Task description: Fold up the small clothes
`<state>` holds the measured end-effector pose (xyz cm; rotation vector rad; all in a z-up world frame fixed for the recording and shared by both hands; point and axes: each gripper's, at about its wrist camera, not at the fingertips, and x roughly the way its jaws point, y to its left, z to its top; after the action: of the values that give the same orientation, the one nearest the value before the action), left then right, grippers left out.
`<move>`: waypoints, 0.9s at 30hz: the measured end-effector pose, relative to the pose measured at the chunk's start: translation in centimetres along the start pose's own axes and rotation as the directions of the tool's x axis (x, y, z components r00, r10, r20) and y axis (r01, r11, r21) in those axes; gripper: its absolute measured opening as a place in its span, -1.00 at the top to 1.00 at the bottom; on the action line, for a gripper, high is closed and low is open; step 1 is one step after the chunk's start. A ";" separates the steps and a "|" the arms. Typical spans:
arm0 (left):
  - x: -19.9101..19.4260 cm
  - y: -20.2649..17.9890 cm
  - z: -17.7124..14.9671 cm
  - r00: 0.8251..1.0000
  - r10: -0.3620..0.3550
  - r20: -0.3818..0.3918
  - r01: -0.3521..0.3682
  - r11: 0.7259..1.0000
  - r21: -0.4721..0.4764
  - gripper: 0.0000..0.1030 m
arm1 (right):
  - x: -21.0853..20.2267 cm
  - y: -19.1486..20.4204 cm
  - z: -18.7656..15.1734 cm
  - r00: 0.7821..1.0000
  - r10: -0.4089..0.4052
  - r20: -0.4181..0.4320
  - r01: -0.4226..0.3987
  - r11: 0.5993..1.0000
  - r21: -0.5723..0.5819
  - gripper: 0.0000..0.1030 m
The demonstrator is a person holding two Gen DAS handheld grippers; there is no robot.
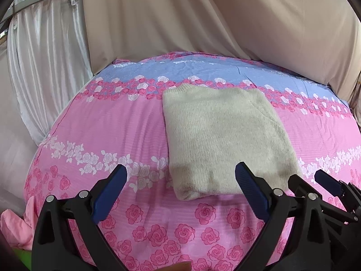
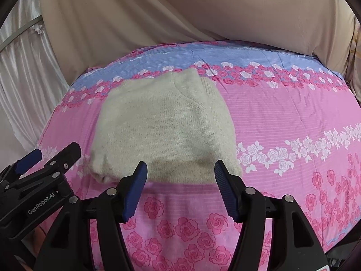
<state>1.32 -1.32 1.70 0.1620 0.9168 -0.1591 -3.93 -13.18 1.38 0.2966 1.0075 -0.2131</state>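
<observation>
A bed covered by a pink sheet printed with roses and crossed by a blue band fills both views; beige draped fabric hangs behind it and a white satin curtain hangs at the left. A folded cream fuzzy knitted sweater lies flat on the sheet, forming a rough rectangle whose long axis runs from the near edge of the bed toward the blue band, with the ribbed neckline at the far end and a thick folded edge nearest the grippers. The left gripper, black with blue ribbed pads, stands wide open with nothing between its pads; its right pad overlaps the sweater's near edge in the view, and contact cannot be told. The right gripper is likewise open and empty, just short of the same near edge. The left gripper's body, seen from the right wrist camera, carries the lettering "GenRobot.AI". A crumpled pink cloth lies at the lower left edge.
</observation>
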 end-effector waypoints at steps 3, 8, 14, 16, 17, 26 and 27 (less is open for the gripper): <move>0.0 -0.1 -0.1 1.000 0.001 -0.006 -0.001 1.000 0.002 -0.83 | 0.0 0.0 0.0 1.000 -0.002 -0.003 0.002 1.000 0.006 -0.17; 0.2 -0.2 -0.3 1.000 0.002 -0.021 -0.002 1.000 -0.002 -0.83 | -0.1 -0.4 -0.2 1.000 0.000 -0.006 0.000 1.000 0.004 -0.19; 0.1 -0.5 -0.4 1.000 0.009 -0.024 -0.009 1.000 0.003 -0.83 | -0.1 -0.4 -0.3 1.000 0.001 -0.006 -0.001 1.000 0.003 -0.19; 0.2 -0.5 -0.5 1.000 0.014 -0.026 -0.014 1.000 0.004 -0.83 | -0.1 -0.4 -0.4 1.000 0.002 -0.008 -0.002 1.000 0.003 -0.19; 0.2 -0.5 -0.5 1.000 0.017 -0.025 -0.017 1.000 0.003 -0.83 | -0.1 -0.4 -0.5 1.000 0.003 -0.009 -0.003 1.000 0.002 -0.19; 0.5 -0.3 -0.7 0.997 0.072 -0.032 -0.072 0.997 -0.003 -0.82 | 0.0 -0.7 -0.8 1.000 0.006 -0.016 -0.006 1.000 -0.003 -0.19; 0.6 -0.3 -0.7 0.997 0.072 -0.035 -0.072 0.997 -0.003 -0.81 | 0.0 -0.7 -0.8 1.000 0.006 -0.016 -0.006 1.000 -0.003 -0.19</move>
<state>1.08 -1.49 0.80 0.1937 0.9447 -0.0878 -4.82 -13.60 0.89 0.2986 1.0226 -0.2035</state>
